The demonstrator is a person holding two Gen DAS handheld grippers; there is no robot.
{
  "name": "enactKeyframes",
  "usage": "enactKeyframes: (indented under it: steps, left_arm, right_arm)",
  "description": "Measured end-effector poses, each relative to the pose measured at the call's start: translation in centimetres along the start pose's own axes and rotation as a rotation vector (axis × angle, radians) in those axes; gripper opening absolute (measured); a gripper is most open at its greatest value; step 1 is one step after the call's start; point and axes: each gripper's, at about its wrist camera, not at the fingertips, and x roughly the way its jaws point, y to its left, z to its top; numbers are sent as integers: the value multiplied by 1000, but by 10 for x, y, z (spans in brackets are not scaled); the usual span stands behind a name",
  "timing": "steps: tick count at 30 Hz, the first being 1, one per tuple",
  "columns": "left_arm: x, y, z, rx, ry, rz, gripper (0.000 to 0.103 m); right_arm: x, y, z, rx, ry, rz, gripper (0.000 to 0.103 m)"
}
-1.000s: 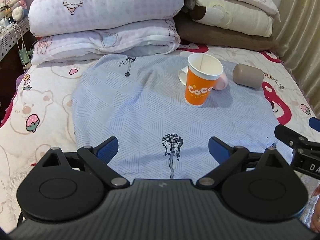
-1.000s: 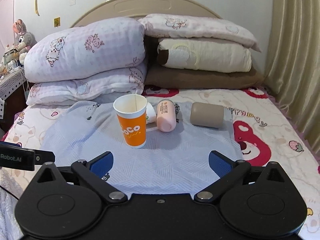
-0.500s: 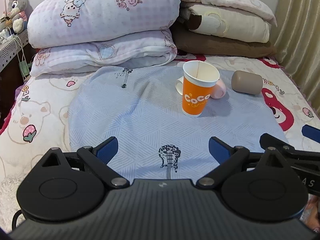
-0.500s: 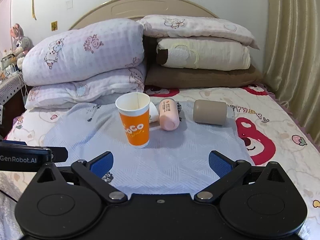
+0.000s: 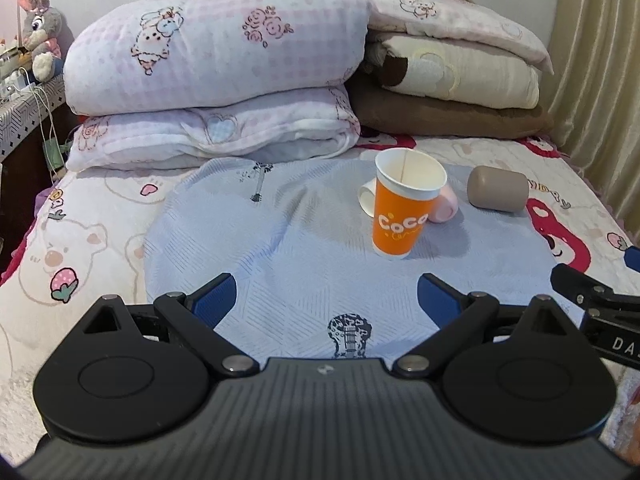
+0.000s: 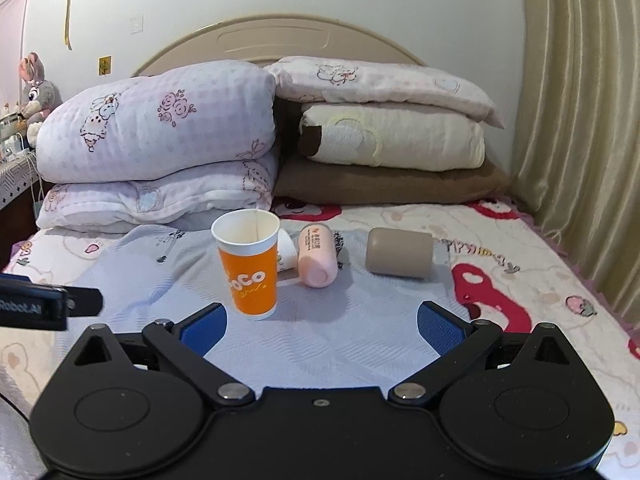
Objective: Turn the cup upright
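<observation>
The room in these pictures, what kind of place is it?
Most likely a home bedroom: the cups lie on a bed with a curved headboard, folded quilts stacked against it, and a plush rabbit at the side.

Stacked pillows [image 6: 168,128], plush rabbit [image 5: 40,24]

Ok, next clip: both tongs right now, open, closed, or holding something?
Left tongs: open, holding nothing, short of the orange cup.
Right tongs: open, holding nothing.
</observation>
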Motion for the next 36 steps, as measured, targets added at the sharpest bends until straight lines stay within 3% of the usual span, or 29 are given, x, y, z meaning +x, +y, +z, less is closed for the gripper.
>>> enactKeyframes:
  steps: [36]
  left_arm:
    - [3, -2, -3, 32, 10, 34, 103]
  right_arm:
    - [-2, 0, -2, -24, -31, -15, 103]
